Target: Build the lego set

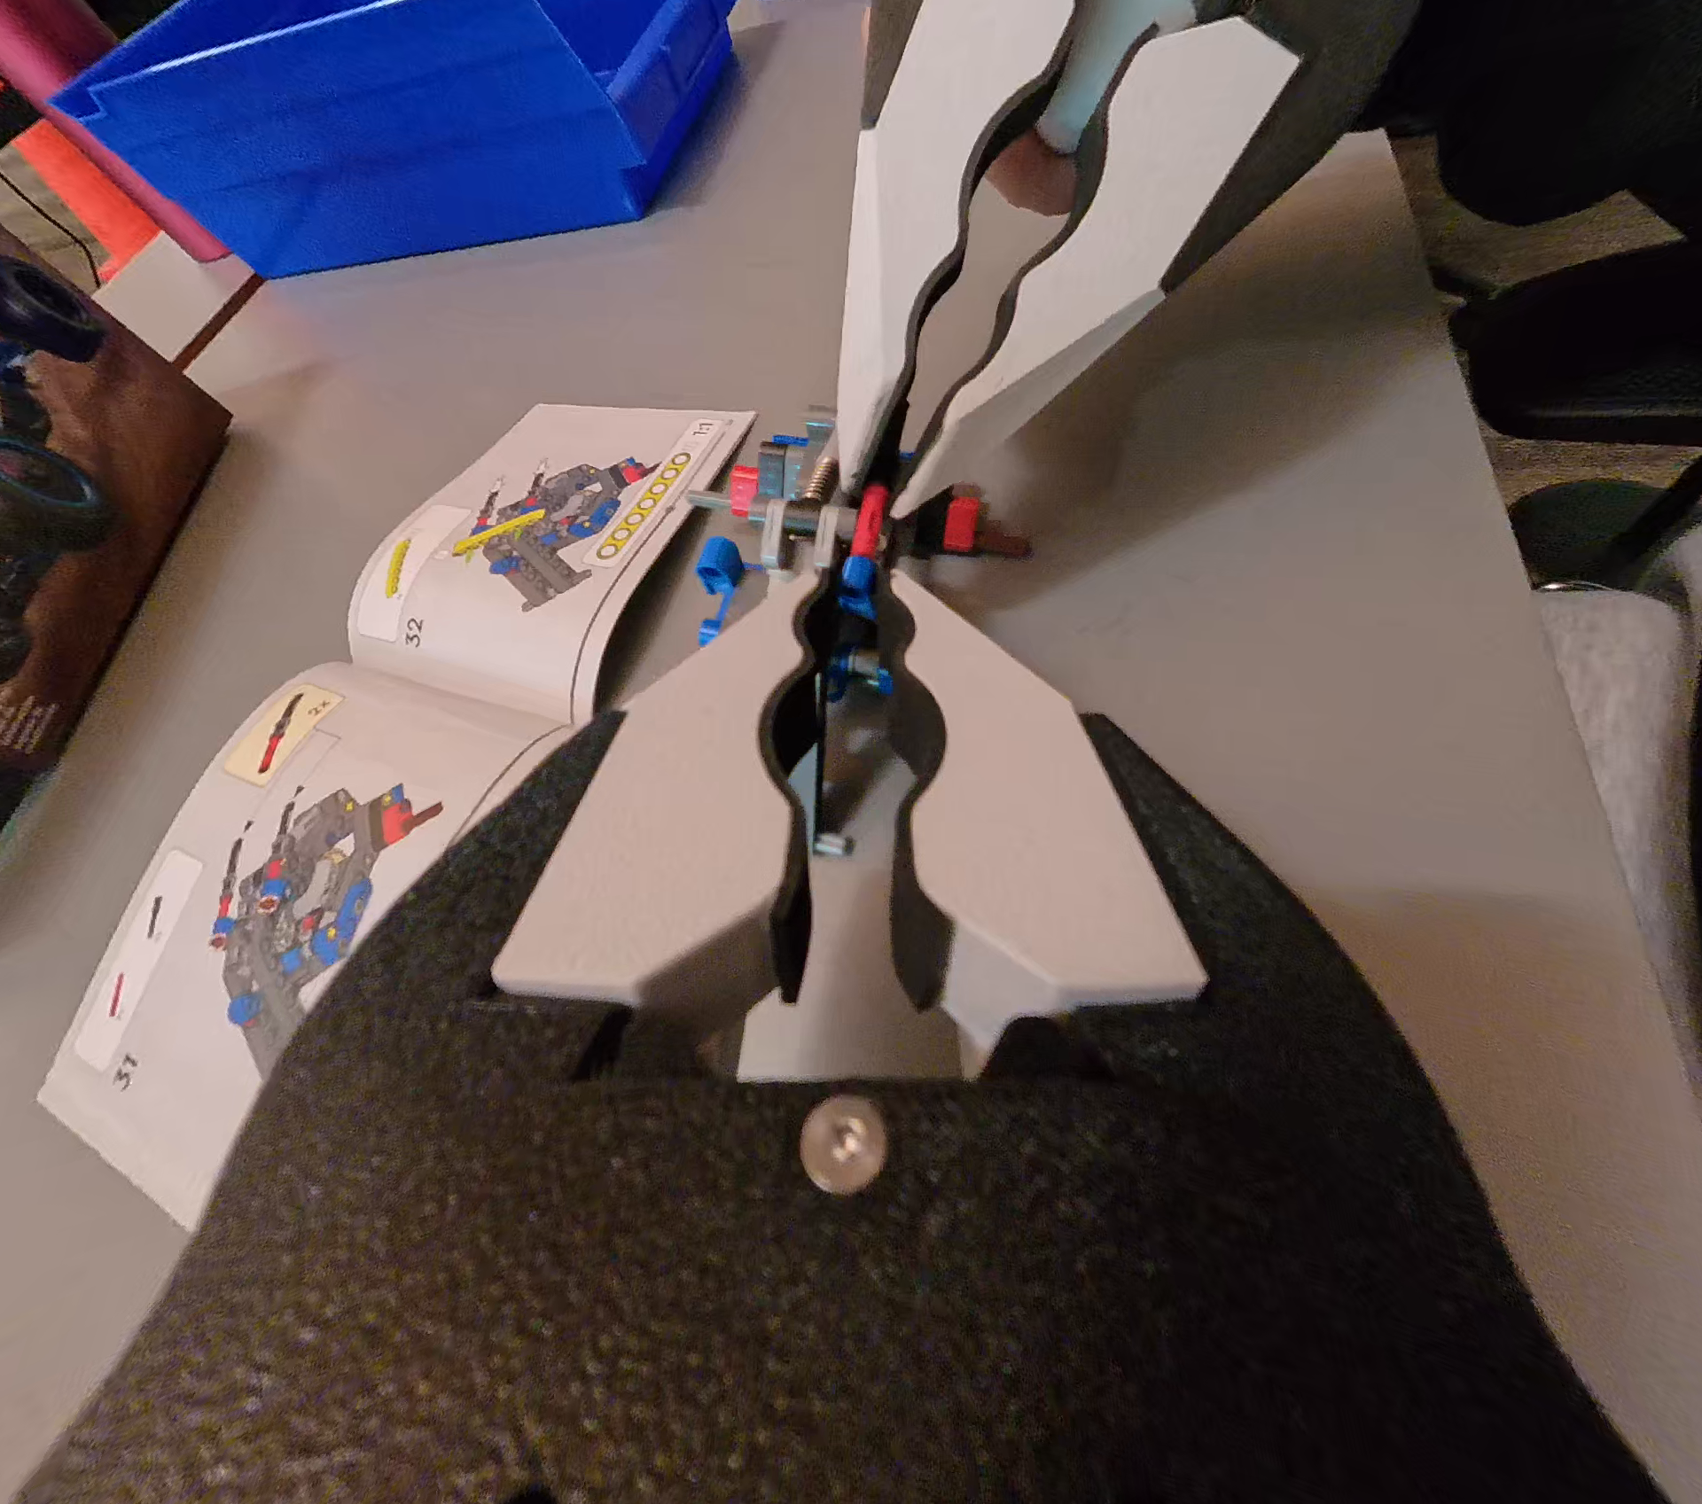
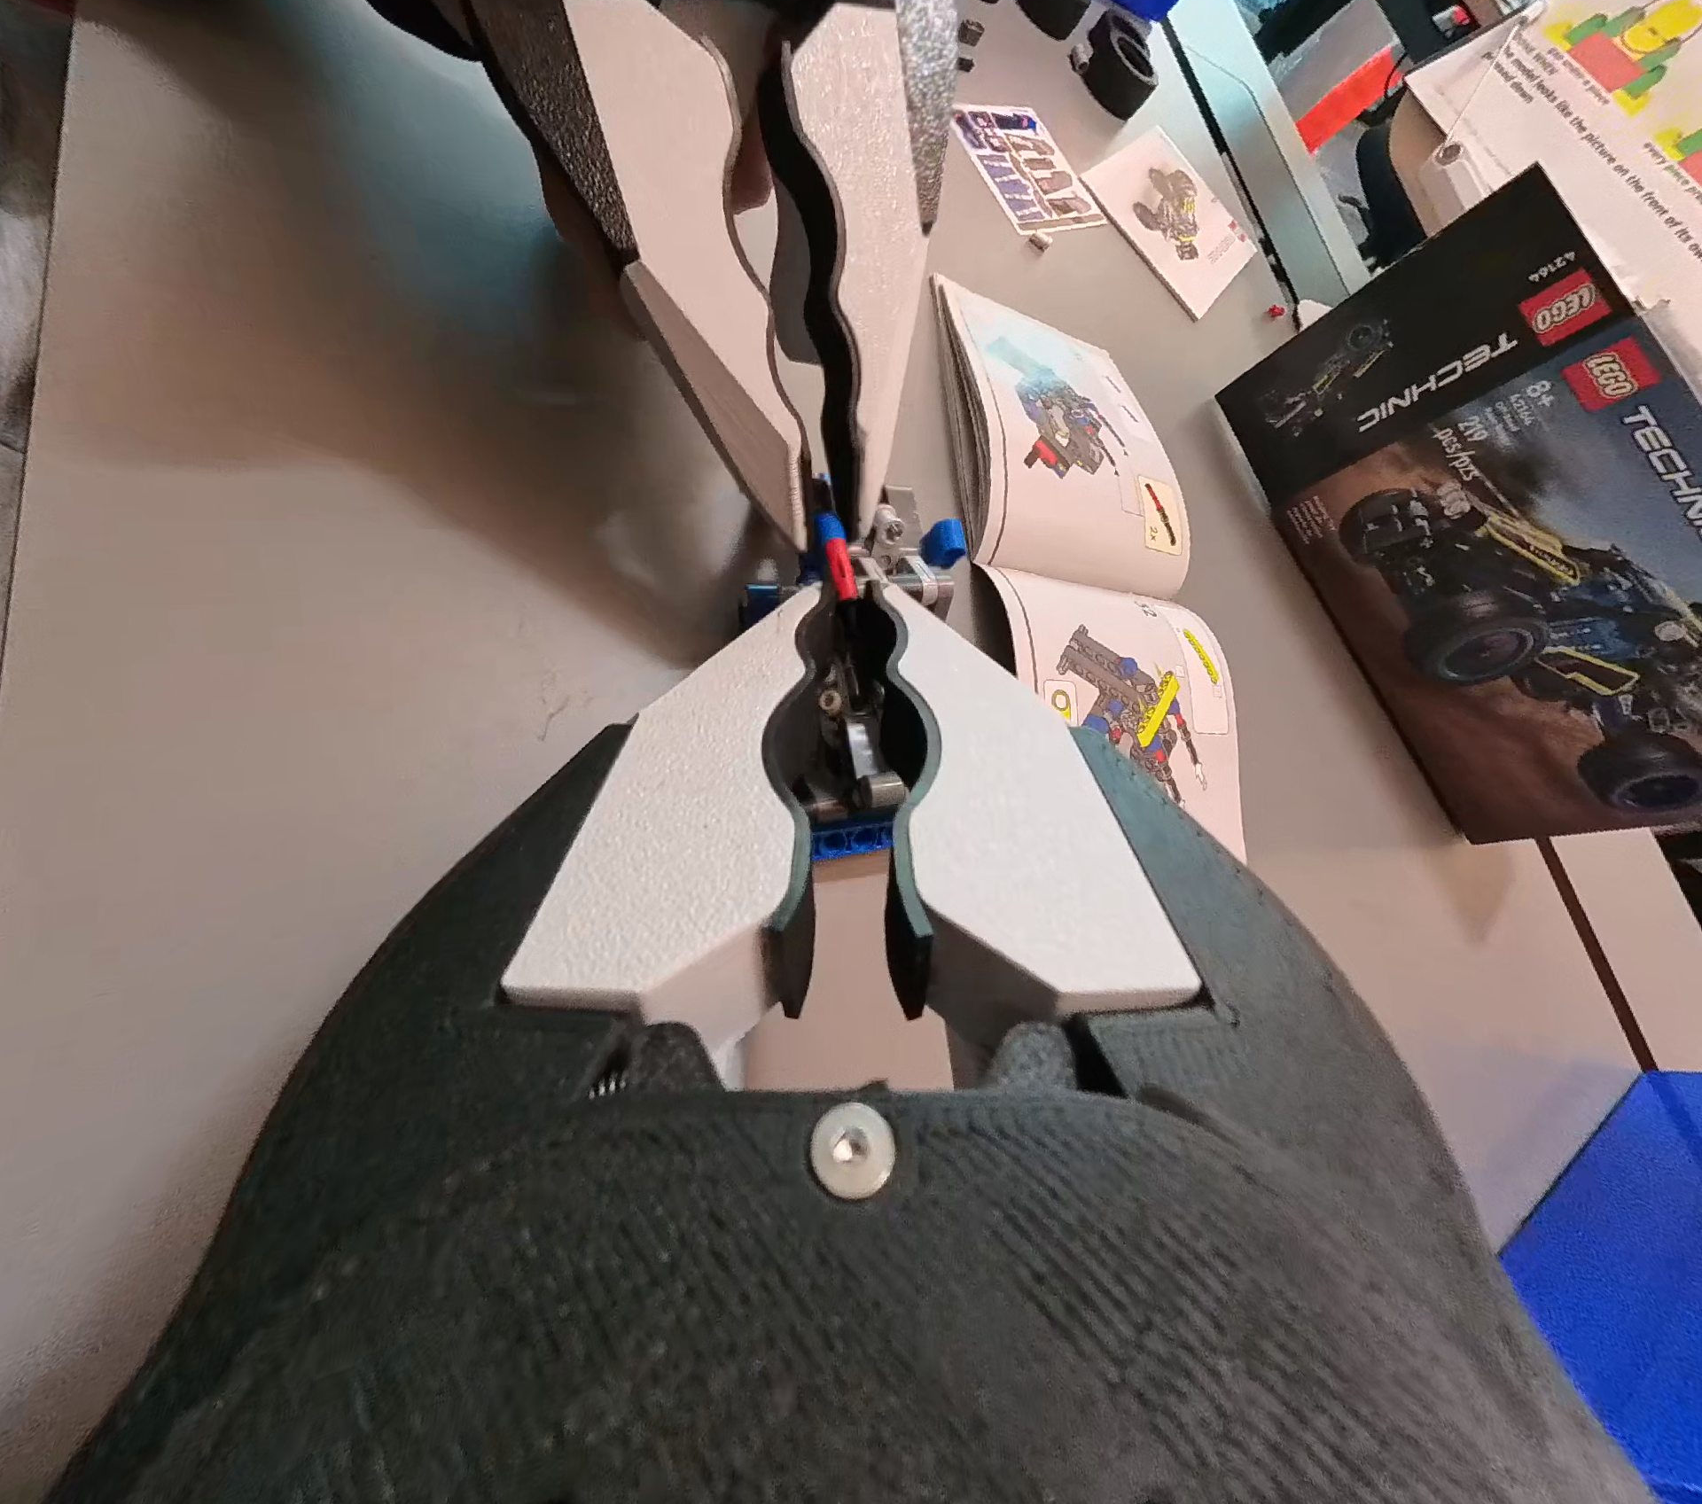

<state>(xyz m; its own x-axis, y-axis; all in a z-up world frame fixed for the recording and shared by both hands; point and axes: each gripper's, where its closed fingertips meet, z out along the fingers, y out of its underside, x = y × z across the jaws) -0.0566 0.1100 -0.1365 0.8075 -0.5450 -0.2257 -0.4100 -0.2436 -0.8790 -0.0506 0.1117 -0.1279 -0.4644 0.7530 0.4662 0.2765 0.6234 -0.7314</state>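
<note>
Both tongs clamp brick assembly – tip to tip.

Bins blue; table plain grey. Brick assembly grey with red and blue pieces. Booklet white, coloured diagrams.

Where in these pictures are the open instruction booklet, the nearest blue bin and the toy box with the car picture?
Instruction booklet (image 1: 516, 539): left wrist view, on its far open page.
Blue bin (image 1: 368, 115): left wrist view, on its near outer wall.
Toy box (image 2: 1510, 539): right wrist view, on its printed front face.
</note>
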